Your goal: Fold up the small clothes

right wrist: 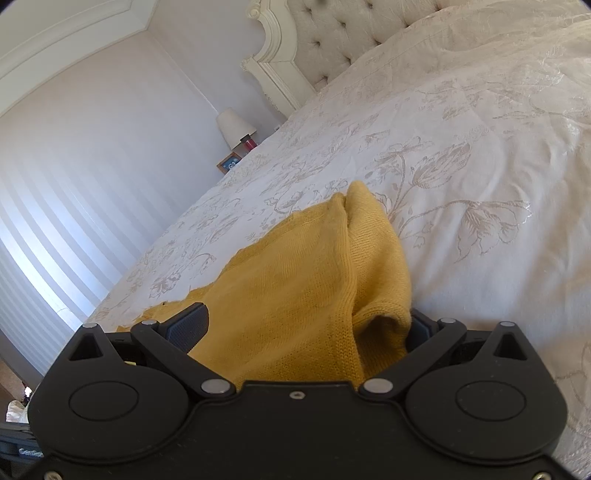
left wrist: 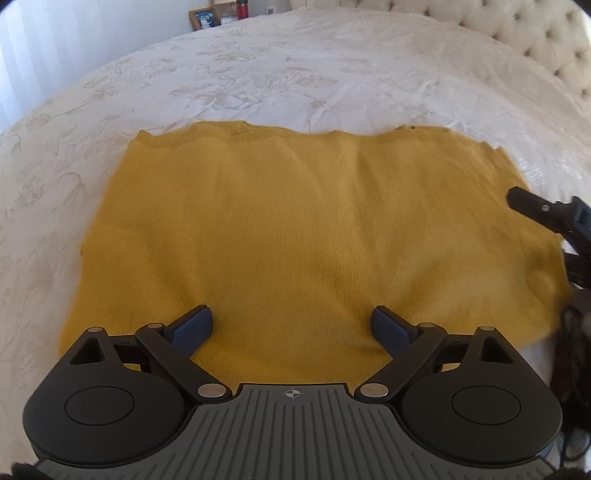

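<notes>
A mustard-yellow knitted garment [left wrist: 295, 221] lies spread flat on the white floral bedspread [left wrist: 258, 74]. My left gripper [left wrist: 291, 325] hovers over its near edge, open, with nothing between its fingers. At the right rim of the left wrist view, one black finger [left wrist: 532, 206] of my right gripper reaches over the garment's right side. In the right wrist view the garment's side [right wrist: 314, 277] rises in a bunched fold between the wide-spread fingers of my right gripper [right wrist: 304, 325]. The cloth drapes over and partly hides the right finger [right wrist: 421, 326]. The jaws stand open around the cloth.
A tufted cream headboard [right wrist: 332, 37] stands at the bed's far end. Beyond the bed a nightstand carries a lamp [right wrist: 234, 127], a red bottle [left wrist: 242, 9] and a picture frame [left wrist: 203, 18]. White vertical blinds [right wrist: 55, 240] cover the far wall. Bedspread [right wrist: 480, 184] stretches around the garment.
</notes>
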`<action>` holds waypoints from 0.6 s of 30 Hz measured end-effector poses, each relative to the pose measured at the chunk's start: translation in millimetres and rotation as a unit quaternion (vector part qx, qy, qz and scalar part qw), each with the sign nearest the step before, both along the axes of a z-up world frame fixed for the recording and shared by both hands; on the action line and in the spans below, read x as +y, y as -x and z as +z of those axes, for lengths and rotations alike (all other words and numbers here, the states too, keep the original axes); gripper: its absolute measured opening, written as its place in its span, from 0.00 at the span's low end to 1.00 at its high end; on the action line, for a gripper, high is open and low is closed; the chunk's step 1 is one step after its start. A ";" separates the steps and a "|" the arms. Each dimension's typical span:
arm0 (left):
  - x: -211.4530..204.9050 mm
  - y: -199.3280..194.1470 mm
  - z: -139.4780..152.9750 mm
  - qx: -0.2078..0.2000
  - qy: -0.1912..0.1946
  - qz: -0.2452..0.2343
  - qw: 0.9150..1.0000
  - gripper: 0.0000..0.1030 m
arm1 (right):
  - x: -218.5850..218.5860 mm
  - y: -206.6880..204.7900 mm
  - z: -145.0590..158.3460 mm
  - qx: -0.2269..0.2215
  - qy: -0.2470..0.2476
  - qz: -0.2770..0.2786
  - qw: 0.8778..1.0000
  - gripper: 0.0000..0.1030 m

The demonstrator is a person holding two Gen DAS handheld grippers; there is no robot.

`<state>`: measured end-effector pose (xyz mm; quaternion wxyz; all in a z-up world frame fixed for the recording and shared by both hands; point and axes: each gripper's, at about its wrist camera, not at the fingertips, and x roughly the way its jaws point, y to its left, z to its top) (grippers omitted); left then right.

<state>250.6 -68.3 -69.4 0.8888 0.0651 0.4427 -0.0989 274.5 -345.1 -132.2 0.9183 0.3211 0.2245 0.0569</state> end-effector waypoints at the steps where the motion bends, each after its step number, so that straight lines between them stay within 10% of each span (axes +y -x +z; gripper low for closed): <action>1: 4.8 1.5 2.3 -0.003 0.004 -0.003 1.000 0.90 | -0.7 -0.3 0.5 0.002 -0.003 0.002 1.000 1.00; 7: 47.0 -4.6 19.1 -0.043 0.011 0.007 0.999 0.90 | -9.2 -14.5 14.7 0.064 -0.014 0.055 0.996 0.96; 11: 74.3 -20.5 24.9 -0.071 0.011 0.020 0.997 0.90 | -11.7 -23.8 21.5 0.134 -0.015 0.080 0.988 0.31; 18: 117.8 -38.9 24.8 -0.063 0.060 0.036 0.996 0.90 | 26.4 -28.0 68.2 0.149 0.075 0.073 0.983 0.24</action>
